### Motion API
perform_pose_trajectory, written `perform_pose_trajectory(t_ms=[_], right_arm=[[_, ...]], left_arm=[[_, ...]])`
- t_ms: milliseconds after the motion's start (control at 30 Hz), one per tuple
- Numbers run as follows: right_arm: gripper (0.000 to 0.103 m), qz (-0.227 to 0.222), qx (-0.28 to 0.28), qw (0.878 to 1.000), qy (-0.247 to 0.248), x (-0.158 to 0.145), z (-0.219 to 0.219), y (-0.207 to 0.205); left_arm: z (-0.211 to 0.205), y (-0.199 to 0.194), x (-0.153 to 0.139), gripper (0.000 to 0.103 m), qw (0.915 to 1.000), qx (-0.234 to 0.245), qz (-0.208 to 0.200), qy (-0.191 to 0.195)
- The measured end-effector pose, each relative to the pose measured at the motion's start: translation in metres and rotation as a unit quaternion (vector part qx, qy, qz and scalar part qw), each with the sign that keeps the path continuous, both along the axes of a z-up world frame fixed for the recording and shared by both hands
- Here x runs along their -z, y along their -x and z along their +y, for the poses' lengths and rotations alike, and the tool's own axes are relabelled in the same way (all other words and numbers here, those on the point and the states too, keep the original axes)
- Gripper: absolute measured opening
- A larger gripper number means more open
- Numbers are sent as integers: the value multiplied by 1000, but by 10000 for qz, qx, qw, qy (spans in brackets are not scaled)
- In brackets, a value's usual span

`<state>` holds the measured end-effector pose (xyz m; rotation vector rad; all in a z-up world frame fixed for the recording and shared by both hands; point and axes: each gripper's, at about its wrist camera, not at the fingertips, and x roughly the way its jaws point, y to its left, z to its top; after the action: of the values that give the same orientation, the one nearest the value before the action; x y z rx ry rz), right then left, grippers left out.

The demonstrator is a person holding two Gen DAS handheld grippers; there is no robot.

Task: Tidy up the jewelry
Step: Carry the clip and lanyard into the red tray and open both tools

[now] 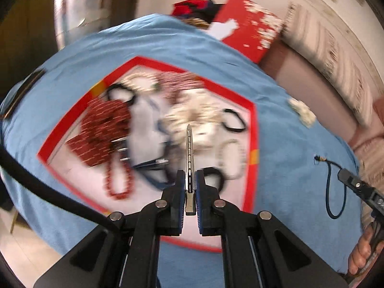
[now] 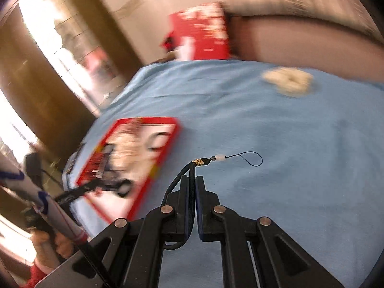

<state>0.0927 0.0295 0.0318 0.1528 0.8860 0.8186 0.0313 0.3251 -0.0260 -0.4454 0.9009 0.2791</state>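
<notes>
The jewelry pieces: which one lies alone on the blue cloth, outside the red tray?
The cream beaded bracelet, far right on the blue cloth; the others sit inside the red tray.

A red-rimmed tray (image 1: 252,129) on blue cloth holds tangled, blurry beads (image 1: 120,182), seemingly coral and pearl strands.

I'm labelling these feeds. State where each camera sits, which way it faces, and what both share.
Left wrist: on the left gripper, facing the red-rimmed tray of jewelry, shut on a metal clip.
Right wrist: on the right gripper, facing across the blue cloth, shut on a dark cord strap.
Shared: tray, cloth, white scrunchie.
</notes>
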Motion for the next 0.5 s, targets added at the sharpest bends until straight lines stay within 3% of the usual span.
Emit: perform_pose_trajectory(t_ms=[133,300,500], right_arm=[[6,80,-501,9987,-8,-1,57,17],[6,294,-912,9951,253,33,117,34],[6,479,-1040,9912,667,71,147,44]], left_arm=[[20,8,11,8,9996,-184,120,172],[28,12,28,8,9981,-221,344,461],[26,16,26,8,9989,-263,371,97]])
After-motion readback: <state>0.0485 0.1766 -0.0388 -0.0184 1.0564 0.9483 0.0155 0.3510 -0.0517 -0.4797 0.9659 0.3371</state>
